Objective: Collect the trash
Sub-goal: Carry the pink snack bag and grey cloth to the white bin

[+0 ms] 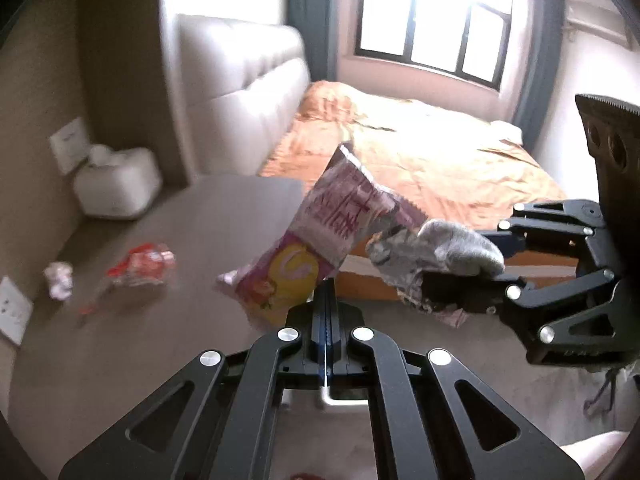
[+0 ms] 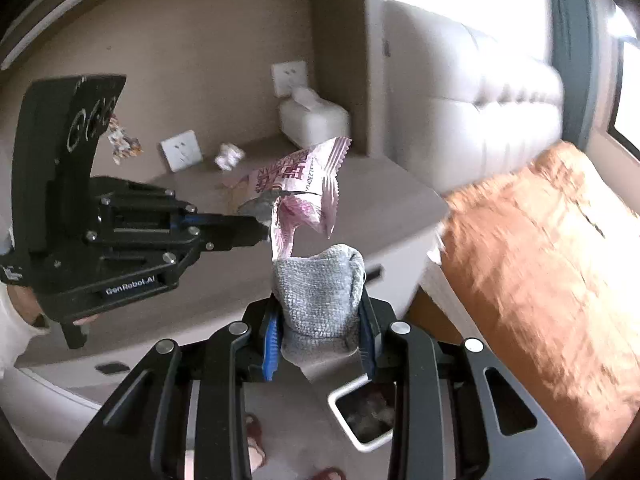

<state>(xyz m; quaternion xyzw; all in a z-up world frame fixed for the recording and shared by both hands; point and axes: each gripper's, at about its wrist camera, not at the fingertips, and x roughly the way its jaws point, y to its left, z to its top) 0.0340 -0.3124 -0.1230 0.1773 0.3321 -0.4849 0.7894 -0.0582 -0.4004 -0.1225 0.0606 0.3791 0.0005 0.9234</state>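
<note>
A grey sock [image 2: 320,300] is clamped upright between the blue-padded fingers [image 2: 270,340] of the right tongs [image 2: 320,336]. Just above it, a pink snack wrapper [image 2: 304,188] is pinched by the closed left tongs [image 2: 260,232], which reach in from the left. On the brown worktop [image 2: 380,208] behind, a crumpled white paper [image 2: 229,156] and a white tissue box [image 2: 314,120] are seen. Below the sock, a white bin [image 2: 340,400] stands on the floor, beside an orange-covered bed [image 2: 540,260].
</note>
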